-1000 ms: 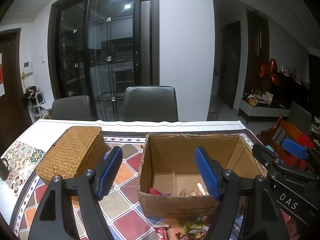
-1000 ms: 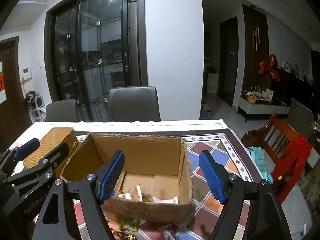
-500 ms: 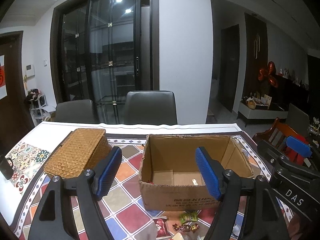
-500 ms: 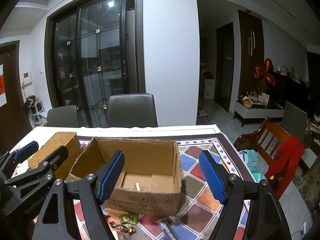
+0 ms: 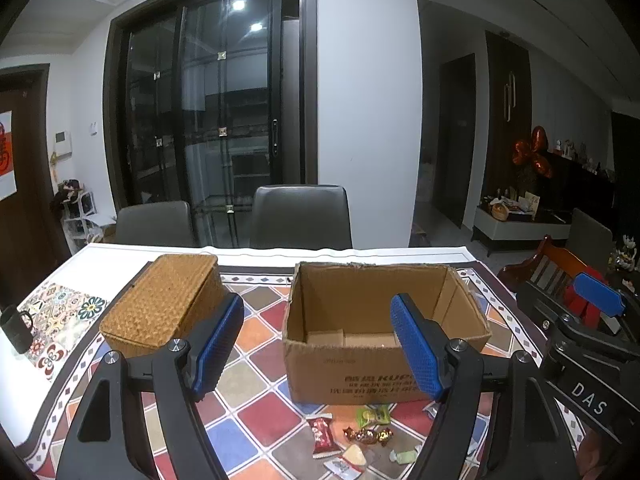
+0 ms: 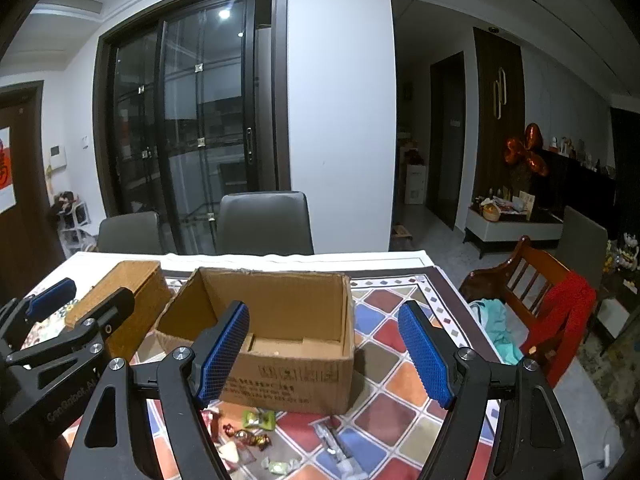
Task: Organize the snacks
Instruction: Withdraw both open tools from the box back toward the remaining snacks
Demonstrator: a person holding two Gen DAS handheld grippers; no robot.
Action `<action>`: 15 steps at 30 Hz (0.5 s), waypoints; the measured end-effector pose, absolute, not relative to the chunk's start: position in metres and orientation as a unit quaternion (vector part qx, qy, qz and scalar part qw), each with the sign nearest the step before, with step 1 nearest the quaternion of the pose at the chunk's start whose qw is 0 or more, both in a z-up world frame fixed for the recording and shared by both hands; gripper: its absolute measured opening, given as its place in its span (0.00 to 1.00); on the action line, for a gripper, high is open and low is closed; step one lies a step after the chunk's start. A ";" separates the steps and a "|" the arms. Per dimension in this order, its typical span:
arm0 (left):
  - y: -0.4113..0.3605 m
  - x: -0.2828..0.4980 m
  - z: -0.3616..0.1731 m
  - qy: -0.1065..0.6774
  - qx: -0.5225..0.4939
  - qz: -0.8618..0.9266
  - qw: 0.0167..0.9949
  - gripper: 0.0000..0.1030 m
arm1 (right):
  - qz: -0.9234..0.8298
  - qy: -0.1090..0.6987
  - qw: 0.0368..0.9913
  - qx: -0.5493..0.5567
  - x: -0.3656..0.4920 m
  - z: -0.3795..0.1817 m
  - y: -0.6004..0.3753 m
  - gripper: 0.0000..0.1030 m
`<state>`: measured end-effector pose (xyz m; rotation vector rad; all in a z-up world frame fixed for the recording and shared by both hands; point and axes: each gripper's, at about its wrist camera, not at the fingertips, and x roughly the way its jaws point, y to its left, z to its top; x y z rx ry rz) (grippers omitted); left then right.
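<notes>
Plainly, "DAS" on right claw

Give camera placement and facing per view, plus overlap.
Left wrist: on the left tool, looking across the table at the box and basket; right tool at right edge.
Right wrist: on the right tool, same heading; left tool at left edge.
Shared: box, basket, snacks, chairs.
</notes>
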<state>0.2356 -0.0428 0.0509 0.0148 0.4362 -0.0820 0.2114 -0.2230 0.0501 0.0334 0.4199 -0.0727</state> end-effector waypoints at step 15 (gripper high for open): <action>-0.042 0.204 0.029 0.231 0.006 -0.041 0.972 0.73 | -0.034 0.224 0.974 0.005 0.184 0.031 -0.223 0.76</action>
